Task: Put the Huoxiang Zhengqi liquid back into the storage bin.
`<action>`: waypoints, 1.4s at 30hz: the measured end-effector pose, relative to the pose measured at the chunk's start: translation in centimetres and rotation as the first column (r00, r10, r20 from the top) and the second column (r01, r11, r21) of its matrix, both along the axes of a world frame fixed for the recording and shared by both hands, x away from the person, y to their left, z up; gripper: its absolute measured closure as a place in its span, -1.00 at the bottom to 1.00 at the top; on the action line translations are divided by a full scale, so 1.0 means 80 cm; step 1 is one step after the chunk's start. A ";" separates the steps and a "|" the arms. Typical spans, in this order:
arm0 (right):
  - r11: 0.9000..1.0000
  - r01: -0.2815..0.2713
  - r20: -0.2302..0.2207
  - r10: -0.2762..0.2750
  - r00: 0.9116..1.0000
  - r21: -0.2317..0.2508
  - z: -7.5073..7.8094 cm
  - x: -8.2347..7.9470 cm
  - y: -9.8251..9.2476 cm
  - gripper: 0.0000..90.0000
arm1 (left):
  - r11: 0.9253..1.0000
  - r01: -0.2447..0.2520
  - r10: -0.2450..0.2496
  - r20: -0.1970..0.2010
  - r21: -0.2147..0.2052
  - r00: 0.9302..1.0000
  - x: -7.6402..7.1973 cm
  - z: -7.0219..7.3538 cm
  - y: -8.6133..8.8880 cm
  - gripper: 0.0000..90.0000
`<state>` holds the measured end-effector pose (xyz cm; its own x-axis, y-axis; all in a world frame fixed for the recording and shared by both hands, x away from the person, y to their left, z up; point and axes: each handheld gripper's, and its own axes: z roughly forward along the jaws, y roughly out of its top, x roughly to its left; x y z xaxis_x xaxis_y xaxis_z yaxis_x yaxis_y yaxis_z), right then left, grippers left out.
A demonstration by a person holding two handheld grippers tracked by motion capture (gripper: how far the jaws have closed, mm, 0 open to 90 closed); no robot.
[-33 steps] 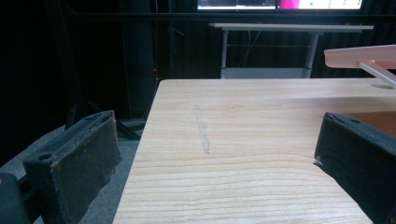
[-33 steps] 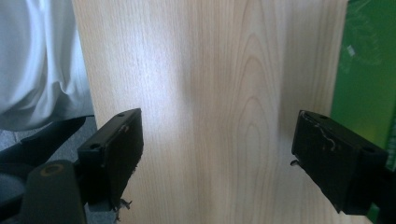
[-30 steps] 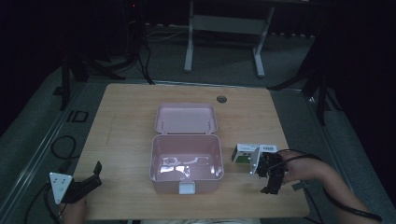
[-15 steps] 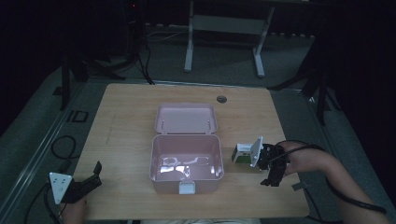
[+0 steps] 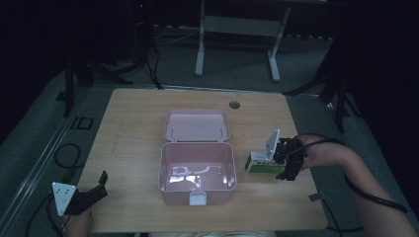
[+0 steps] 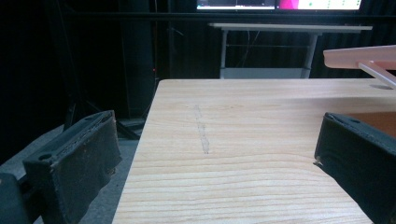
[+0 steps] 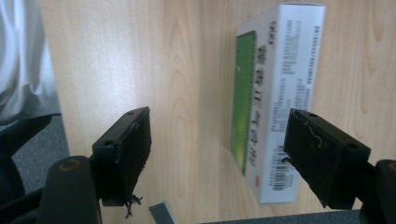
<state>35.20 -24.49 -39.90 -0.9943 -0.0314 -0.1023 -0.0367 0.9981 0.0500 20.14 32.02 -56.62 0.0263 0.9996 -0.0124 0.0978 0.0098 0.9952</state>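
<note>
Pale matt wood-grain table (image 5: 133, 128); glossy pink plastic box (image 5: 196, 173) at centre; smooth printed cardboard carton (image 7: 275, 93) at three o'clock; matt black, rough-worn rubbery gripper pads (image 7: 126, 149).

This looks like a lab or test room. It is dark all around, with one lit wood desk (image 5: 138, 128) in the middle. Black cables (image 5: 64, 153) lie on the grey floor (image 5: 39, 128). Behind stands another desk on metal legs (image 5: 200, 44), and bright screens (image 6: 280, 4) glow at the back.
</note>
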 end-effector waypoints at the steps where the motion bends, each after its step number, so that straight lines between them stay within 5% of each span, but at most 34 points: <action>1: 1.000 0.010 -0.002 -0.010 1.000 -0.001 0.000 0.005 -0.001 -0.45 | 1.000 0.000 0.000 0.000 -0.001 1.000 0.000 0.000 0.000 -1.00; 17: 0.997 0.078 -0.051 -0.078 0.996 -0.019 -0.018 0.055 0.001 -0.33 | 1.000 0.002 -0.002 0.000 -0.002 1.000 0.000 0.000 0.000 -1.00; 35: 0.992 0.111 -0.086 -0.116 0.990 -0.059 -0.057 0.070 0.005 -0.26 | 1.000 0.003 -0.003 -0.001 0.000 1.000 0.000 0.000 0.000 -1.00; 42: 0.990 0.122 -0.089 -0.128 0.988 -0.068 -0.069 0.072 0.005 -0.09 | 1.000 0.004 -0.004 0.000 0.001 1.000 0.000 0.000 0.000 -1.00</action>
<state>40.98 -24.10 -45.40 -0.9959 0.0901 -0.0111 0.0902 0.9958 -0.0153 20.14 32.03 -56.61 0.0300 0.9995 -0.0119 0.0982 0.0089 0.9951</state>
